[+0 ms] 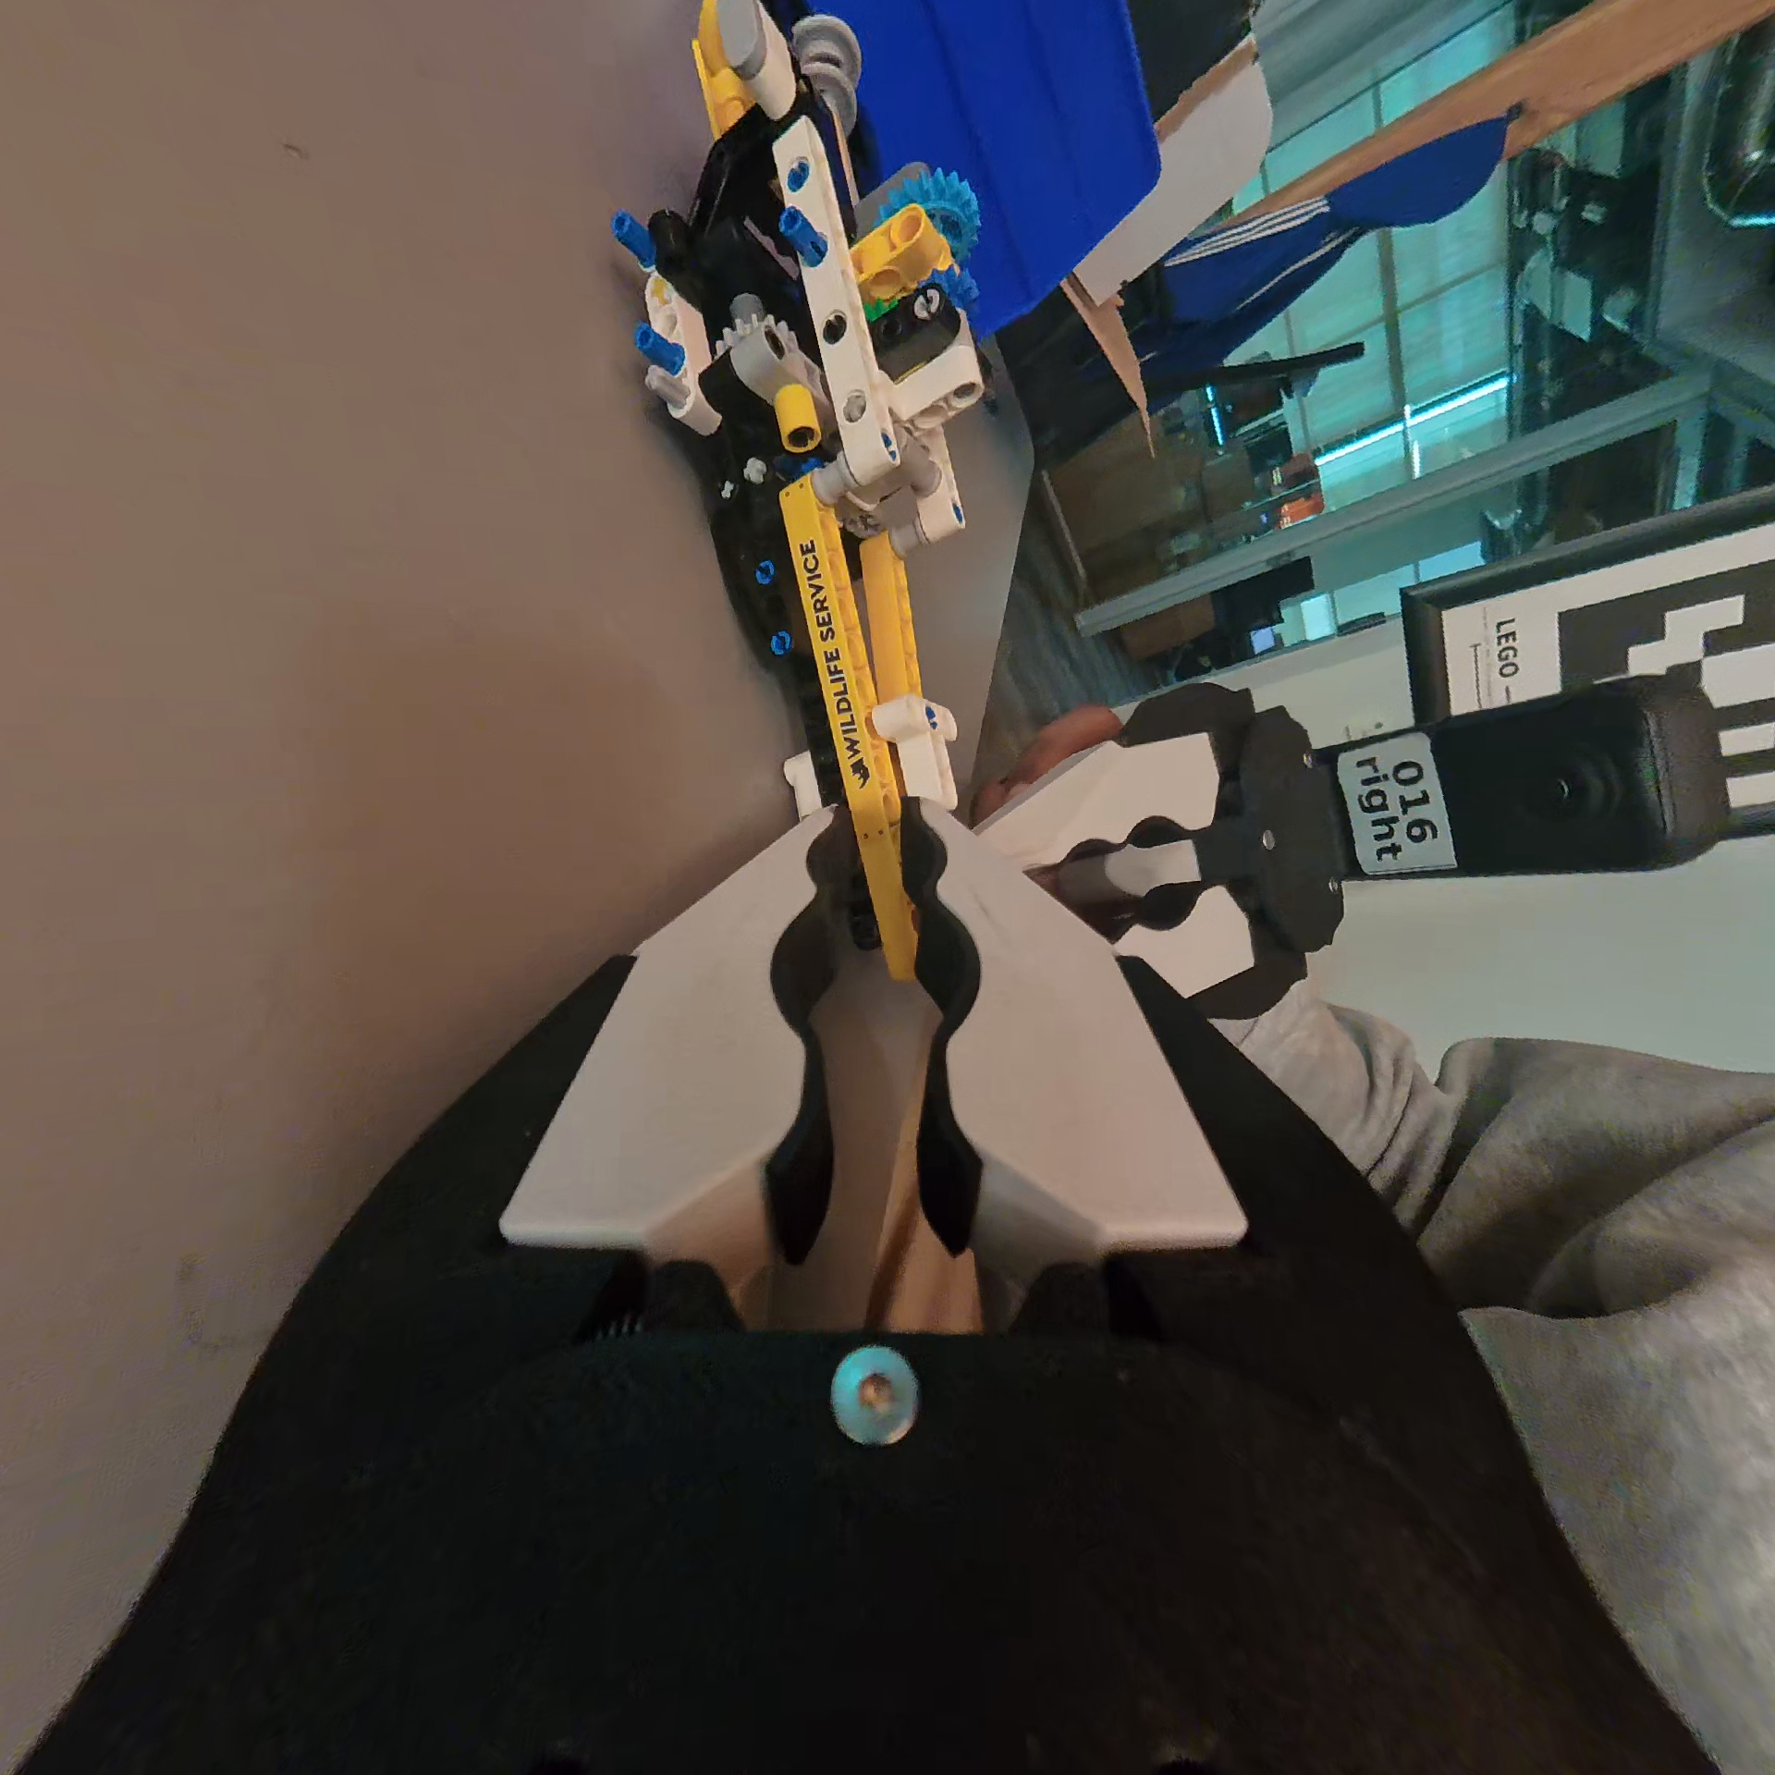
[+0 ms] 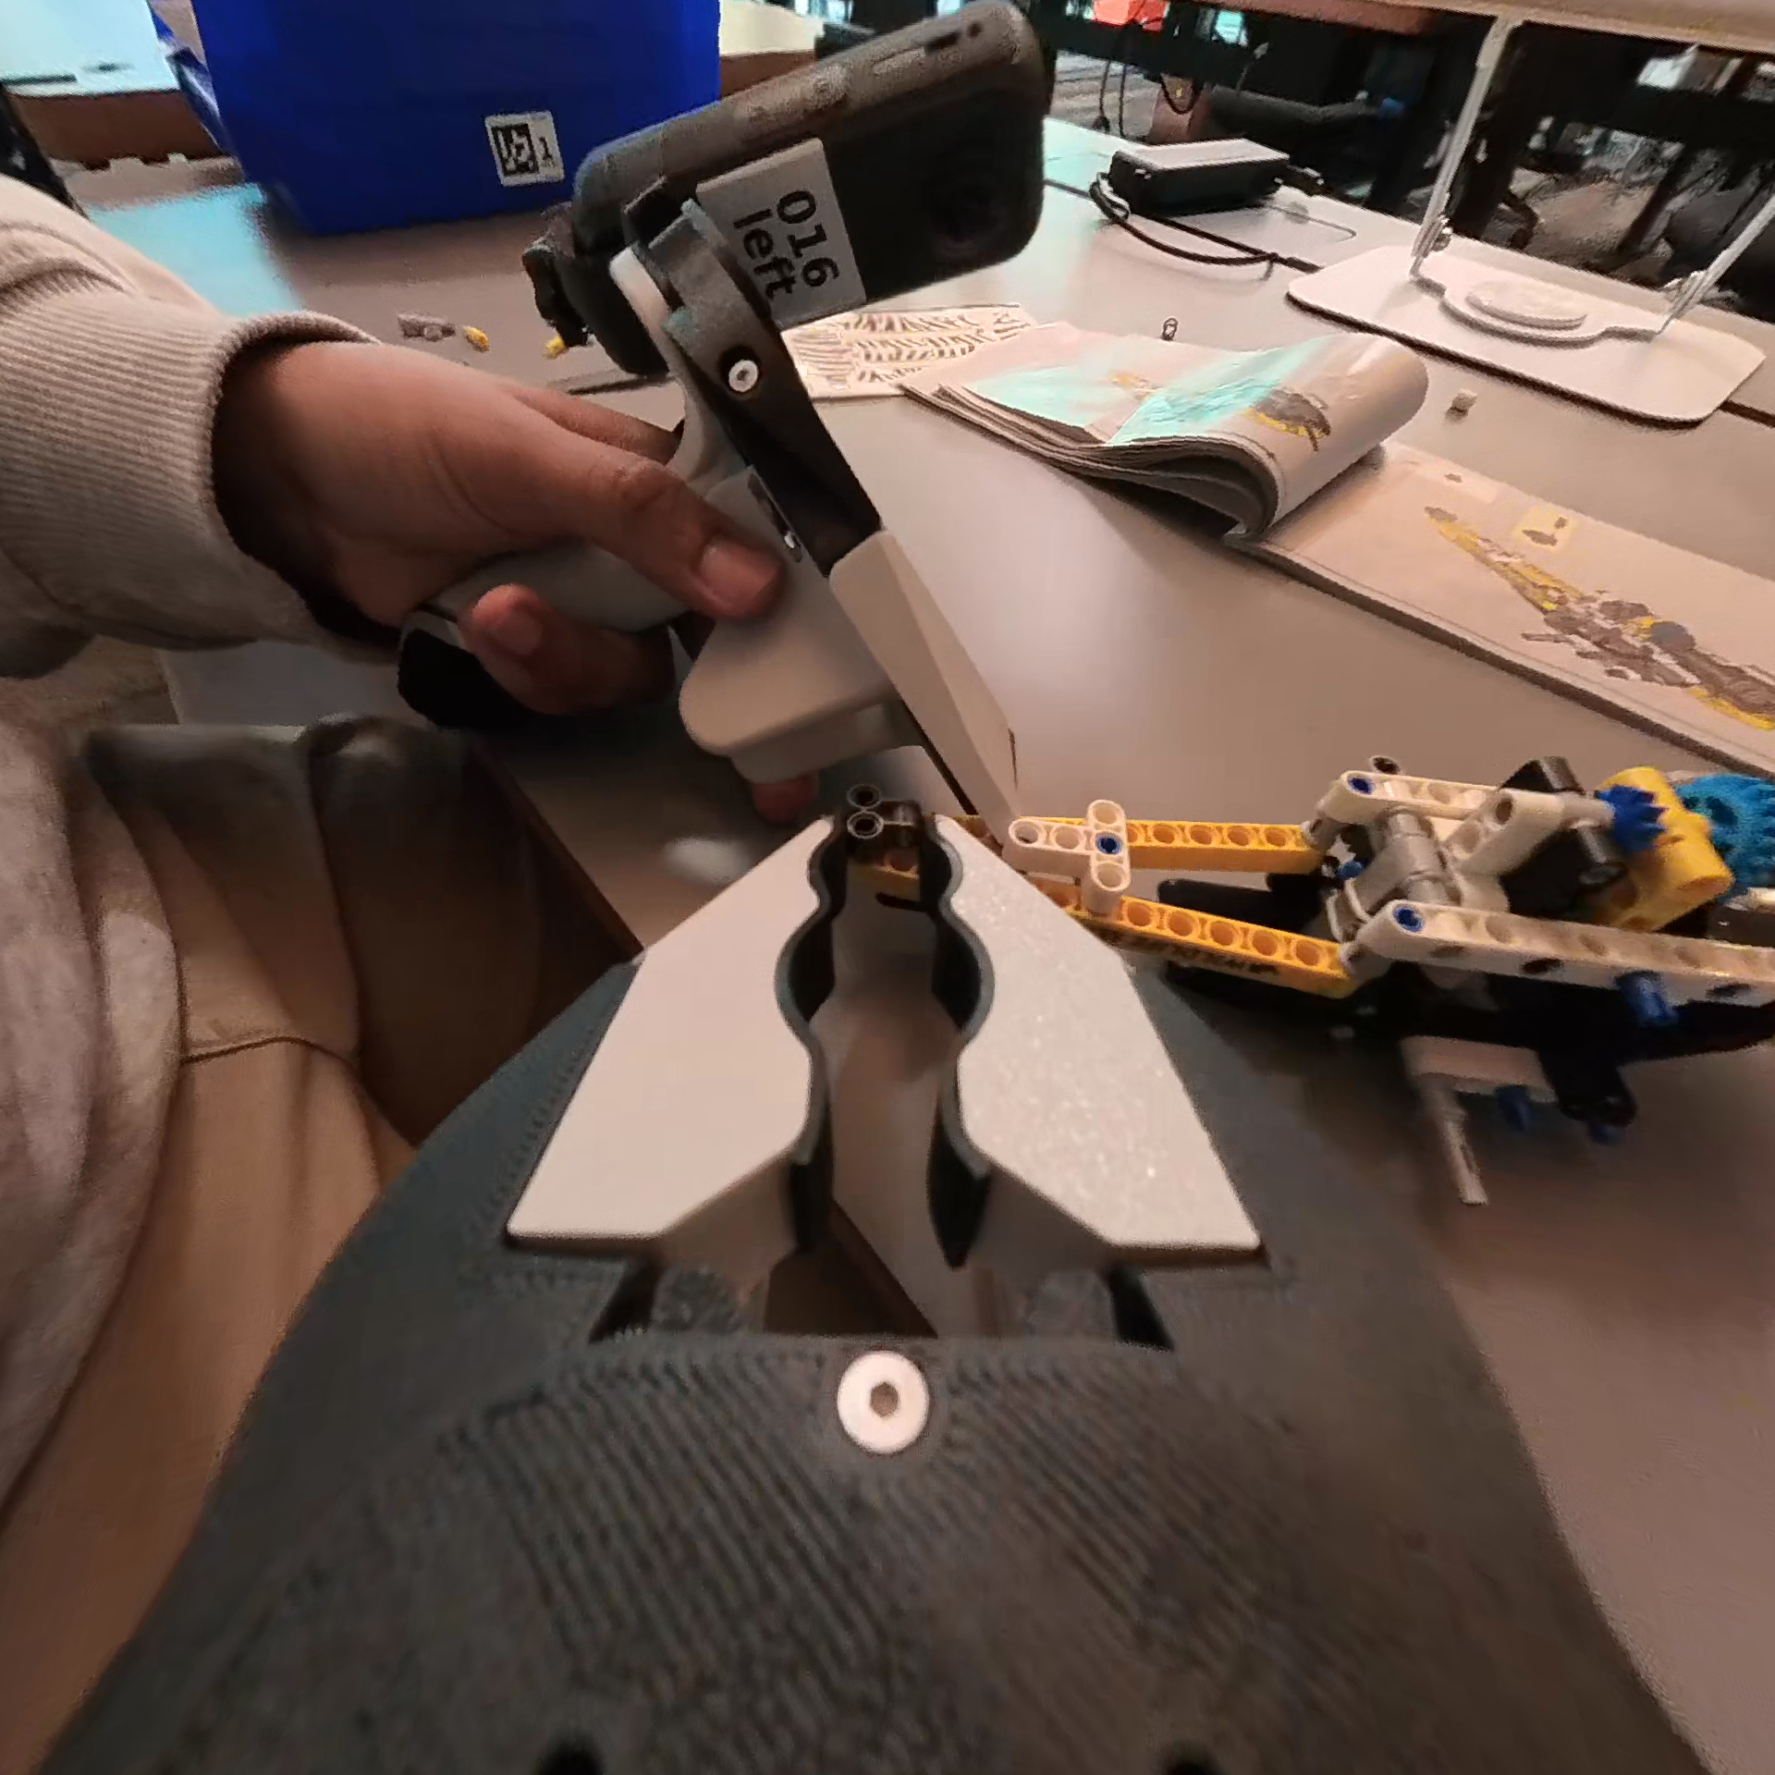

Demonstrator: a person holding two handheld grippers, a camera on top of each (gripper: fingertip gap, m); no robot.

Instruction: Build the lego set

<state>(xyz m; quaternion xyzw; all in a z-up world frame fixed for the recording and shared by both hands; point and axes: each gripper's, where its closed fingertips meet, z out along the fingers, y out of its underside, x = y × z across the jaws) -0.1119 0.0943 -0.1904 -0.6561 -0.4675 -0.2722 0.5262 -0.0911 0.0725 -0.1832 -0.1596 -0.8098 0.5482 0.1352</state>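
The lego model [image 1: 826, 365] is a long build of yellow, white and black beams with blue gears, lying on the grey table [image 1: 336, 576]. My left gripper [image 1: 879, 855] is shut on the near end of its yellow beam [image 1: 845, 672]. In the right wrist view the model [image 2: 1345, 912] stretches to the right, and the left gripper [image 2: 989, 797] clamps its beam end. My right gripper [image 2: 884, 831] is shut on a small black connector piece [image 2: 872, 812] with two round holes. It holds the piece right at the model's yellow beam end. The right gripper also shows in the left wrist view [image 1: 1057, 879].
An open instruction booklet [image 2: 1201, 432] and a sticker sheet [image 2: 903, 346] lie behind the model. A blue bin [image 2: 432, 96], a white stand base [image 2: 1537, 327], a power adapter [image 2: 1201, 173] and small loose parts [image 2: 451, 331] sit farther back. The person's hand [image 2: 480, 519] holds the left gripper. The tips of both grippers are at nearly the same place.
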